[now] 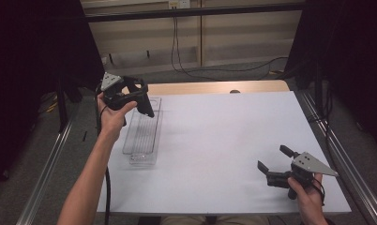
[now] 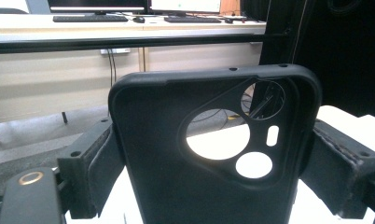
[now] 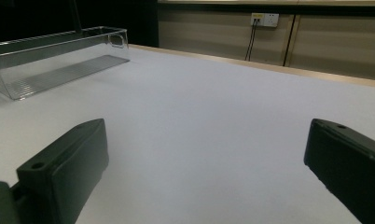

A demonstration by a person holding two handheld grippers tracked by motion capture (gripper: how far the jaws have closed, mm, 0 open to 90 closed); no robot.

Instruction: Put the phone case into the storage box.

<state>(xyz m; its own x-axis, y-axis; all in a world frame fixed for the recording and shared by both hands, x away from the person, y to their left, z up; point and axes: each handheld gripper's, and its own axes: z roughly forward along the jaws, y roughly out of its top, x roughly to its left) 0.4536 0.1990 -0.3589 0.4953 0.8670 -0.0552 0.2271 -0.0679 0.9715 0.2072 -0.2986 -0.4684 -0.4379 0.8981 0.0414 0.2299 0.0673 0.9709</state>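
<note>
Phone case [image 2: 213, 186] is clamped upright between the left gripper [image 1: 130, 96] jaws, raised over the clear tray [image 1: 142, 133] at 10 o'clock. Tray's long axis runs 12-to-6. Right gripper [image 1: 275, 164] rests wide, empty, at 4 o'clock.

Matt black phone case [image 2: 209, 158] (plastic or rubber, unclear); glossy clear plastic tray [image 1: 142, 133]; matt white table [image 1: 224, 154].

A black phone case [image 2: 209, 154] stands upright between the jaws of the left tool [image 1: 130, 96], pinched at its two long edges. Its hollow inner side faces the tool's camera, with a triangular camera cut-out holding several round holes and a small slot. It hangs above the far end of a clear, long plastic bin [image 1: 142, 133] that rests on the white worktop [image 1: 224, 140].
</note>
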